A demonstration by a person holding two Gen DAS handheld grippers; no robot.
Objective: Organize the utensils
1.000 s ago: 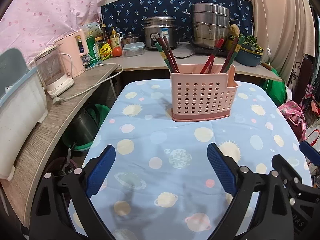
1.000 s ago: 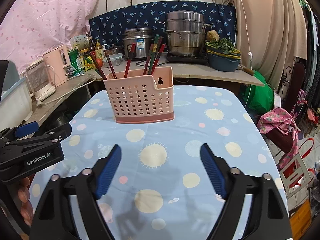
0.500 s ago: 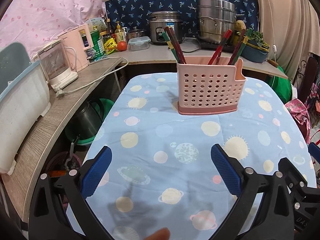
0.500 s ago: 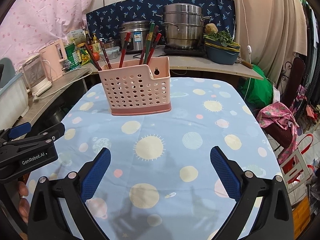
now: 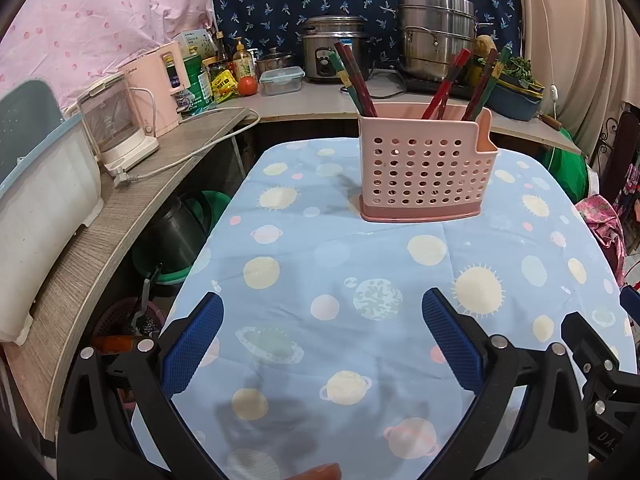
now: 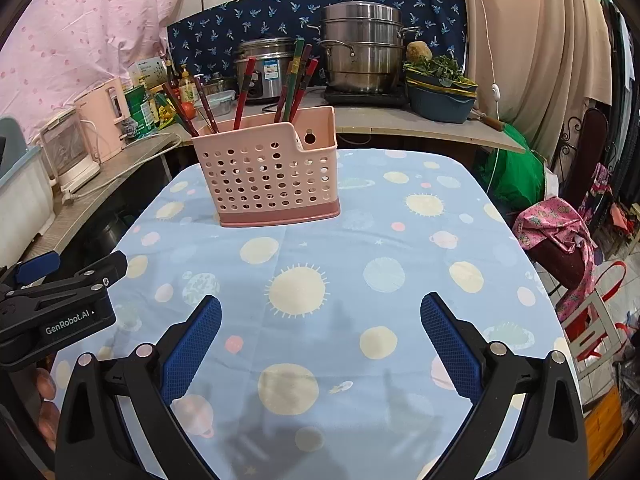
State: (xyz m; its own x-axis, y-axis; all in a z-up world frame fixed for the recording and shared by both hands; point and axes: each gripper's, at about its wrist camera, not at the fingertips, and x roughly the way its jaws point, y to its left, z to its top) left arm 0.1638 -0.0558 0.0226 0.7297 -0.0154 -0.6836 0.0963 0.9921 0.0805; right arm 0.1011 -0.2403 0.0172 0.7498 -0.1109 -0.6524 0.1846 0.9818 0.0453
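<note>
A pink perforated utensil holder stands on the far half of the table with the blue planet-print cloth. Several red and green chopsticks stick up from it, some at its left end and some at its right. It also shows in the right wrist view, with chopsticks. My left gripper is open and empty over the near part of the table. My right gripper is open and empty beside it. The left gripper's body shows in the right wrist view.
A wooden counter runs along the left with a kettle and a white tub. The back counter holds a rice cooker and steel pots. A chair with pink cloth stands to the right.
Both grippers have drawn back from the holder and their jaws have opened wider. The holder and chopsticks have not moved.
</note>
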